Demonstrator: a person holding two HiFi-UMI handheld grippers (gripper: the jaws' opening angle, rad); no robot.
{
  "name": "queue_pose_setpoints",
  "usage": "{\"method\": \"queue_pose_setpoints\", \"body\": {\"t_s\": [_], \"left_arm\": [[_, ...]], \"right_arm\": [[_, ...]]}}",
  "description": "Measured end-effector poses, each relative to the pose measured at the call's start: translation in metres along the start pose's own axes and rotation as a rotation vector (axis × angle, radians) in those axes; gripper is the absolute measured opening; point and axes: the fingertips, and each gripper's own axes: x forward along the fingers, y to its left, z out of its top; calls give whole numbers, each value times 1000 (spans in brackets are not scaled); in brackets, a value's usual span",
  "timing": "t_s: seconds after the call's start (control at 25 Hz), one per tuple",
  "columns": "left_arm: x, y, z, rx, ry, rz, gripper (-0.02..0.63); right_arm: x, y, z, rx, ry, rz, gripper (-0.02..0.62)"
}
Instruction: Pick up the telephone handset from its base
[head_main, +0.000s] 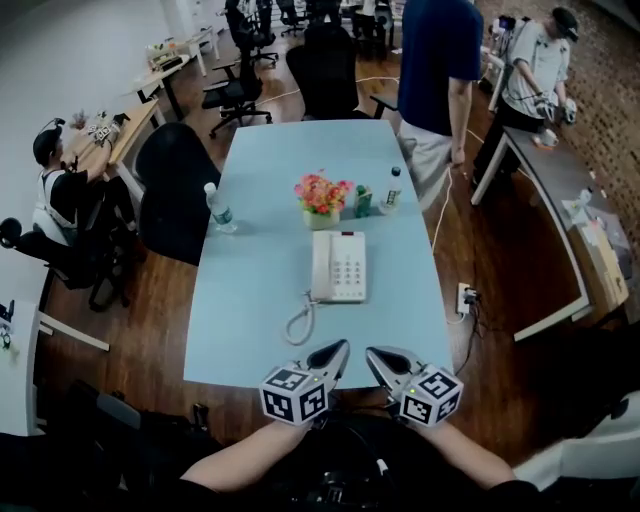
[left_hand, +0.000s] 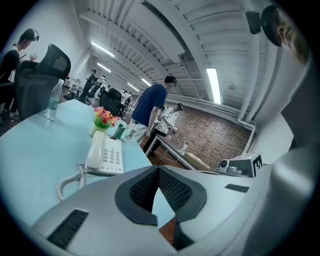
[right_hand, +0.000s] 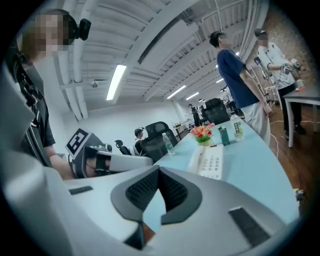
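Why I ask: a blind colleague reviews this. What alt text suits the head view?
A white telephone sits on a pale blue table, its handset resting in place. At the near edge the left gripper and right gripper hover side by side, shut and empty, short of the phone; flowers stand beyond it.

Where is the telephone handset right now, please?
In the head view, the handset lies on the left side of its base, mid-table, just nearer than the flowers.
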Motion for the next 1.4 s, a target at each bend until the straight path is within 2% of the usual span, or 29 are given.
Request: {"method": "queue_pose_setpoints", "body": {"t_s": [0.28,0.44,0.6,0.76,0.96,1.08,1.12,1.16,1.2,1.24,1.32,1.4], "left_arm": [[3,47,28,-1,19,-36,0],[3,76,34,-1,35,-39,0],[9,104,39,-8,36,-8,0],[20,122,52,28,25,24,0],[34,144,63,36,26,123,0],[52,158,70,69,37,195,3],[61,164,74,79,41,219,32],[71,171,77,85,47,245,150],[83,179,80,86,54,275,190],[94,187,83,85,61,308,190],[115,206,88,89,75,380,230],[136,226,91,94,95,449,232]], "right_arm": [[45,-10,17,14,1,-66,17],[69,-1,10,13,32,-82,17],[81,-4,2,18,61,-95,17],[91,-18,11,2,62,-96,17],[99,-28,24,-12,76,-51,17],[96,-38,34,-45,83,-14,17],[95,-44,36,-52,89,-3,17],[93,-51,39,-57,96,5,17],[91,-59,42,-58,101,11,17],[88,-66,46,-57,103,17,17],[82,-77,49,-52,103,32,17],[76,-86,48,-49,109,50,17]]}}
